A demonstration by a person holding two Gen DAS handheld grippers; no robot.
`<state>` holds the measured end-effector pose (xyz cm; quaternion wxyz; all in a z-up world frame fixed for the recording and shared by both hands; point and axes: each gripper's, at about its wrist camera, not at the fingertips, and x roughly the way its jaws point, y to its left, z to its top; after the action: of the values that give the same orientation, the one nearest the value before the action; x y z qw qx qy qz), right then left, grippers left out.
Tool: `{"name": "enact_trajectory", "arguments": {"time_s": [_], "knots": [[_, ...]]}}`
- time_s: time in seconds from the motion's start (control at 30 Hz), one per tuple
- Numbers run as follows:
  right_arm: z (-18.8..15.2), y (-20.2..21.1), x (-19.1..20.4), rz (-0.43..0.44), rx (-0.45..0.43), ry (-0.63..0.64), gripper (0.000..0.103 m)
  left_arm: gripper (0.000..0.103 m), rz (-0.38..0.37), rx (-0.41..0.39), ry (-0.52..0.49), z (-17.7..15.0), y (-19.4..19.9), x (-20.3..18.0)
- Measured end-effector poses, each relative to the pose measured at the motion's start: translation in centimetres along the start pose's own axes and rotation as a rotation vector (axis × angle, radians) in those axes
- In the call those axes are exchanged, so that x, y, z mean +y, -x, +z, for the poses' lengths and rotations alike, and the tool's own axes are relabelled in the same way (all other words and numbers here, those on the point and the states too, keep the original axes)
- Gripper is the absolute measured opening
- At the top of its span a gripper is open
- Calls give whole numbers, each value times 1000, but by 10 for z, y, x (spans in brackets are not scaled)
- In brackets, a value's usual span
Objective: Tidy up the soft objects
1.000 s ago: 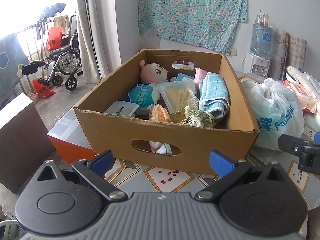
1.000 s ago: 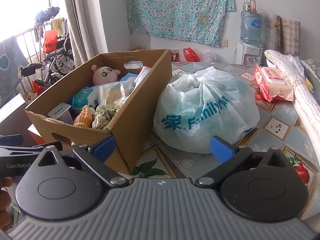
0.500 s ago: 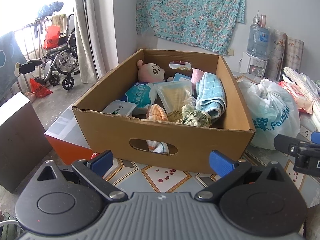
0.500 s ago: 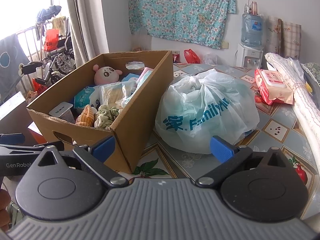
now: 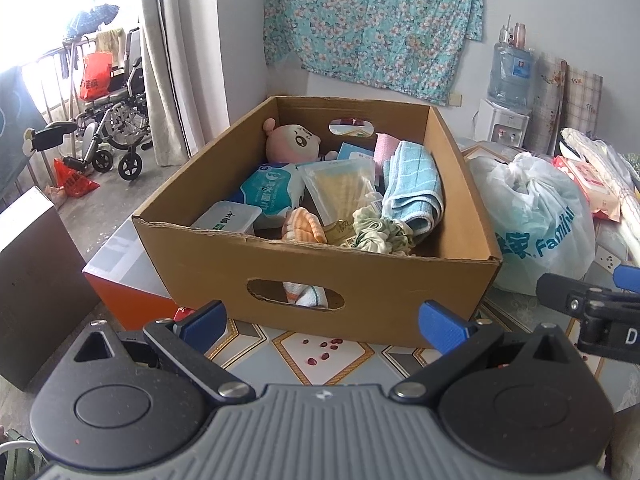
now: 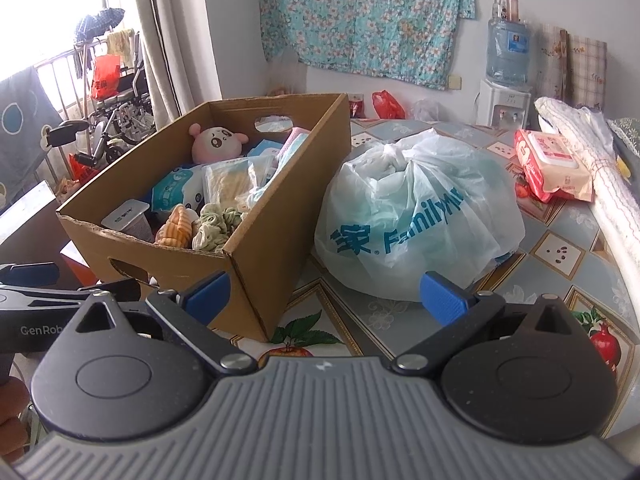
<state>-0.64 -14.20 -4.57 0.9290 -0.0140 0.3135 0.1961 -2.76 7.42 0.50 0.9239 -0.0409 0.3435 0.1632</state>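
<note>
One cardboard box [image 5: 328, 280] sits on the tabletop [image 6: 400, 308], holding one pink doll [image 5: 292, 144], one blue towel [image 5: 412, 184] and other soft things. One white bag [image 6: 420, 216] beside it reads "Family". Left claw [image 5: 324, 324] and right claw [image 6: 324, 294] both gape, empty.

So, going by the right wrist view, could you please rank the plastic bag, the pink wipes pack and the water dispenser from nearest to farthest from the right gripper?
From the right gripper, which is open and empty:
1. Plastic bag, just ahead on the table, beside the cardboard box.
2. Pink wipes pack, farther back on the right.
3. Water dispenser, against the far wall.
</note>
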Motion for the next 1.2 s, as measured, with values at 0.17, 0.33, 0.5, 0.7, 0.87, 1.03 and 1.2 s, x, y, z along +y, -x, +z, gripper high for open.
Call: {"name": "enact_trajectory", "arguments": {"time_s": [0.17,0.33,0.5,0.7,0.87,1.03,1.2], "knots": [[3,0,1,5,2,0,102,103,6,-10,-9,4,2,-4],[5,1,3,-1,-2,15,102,103,14,-8,-10,6,2,-5],[3,-6,6,7,21,22,102,103,24,5,-9,6,0,-3],[1,-11,11,10,36,37,102,103,34,9,1,4,-3,2],[2,-14,13,18,39,40,102,103,39,7,4,3,-5,5],[2,-20,14,23,52,36,102,103,43,18,10,3,-7,6],[2,-21,14,23,53,37,102,103,44,12,9,3,-7,6]]}}
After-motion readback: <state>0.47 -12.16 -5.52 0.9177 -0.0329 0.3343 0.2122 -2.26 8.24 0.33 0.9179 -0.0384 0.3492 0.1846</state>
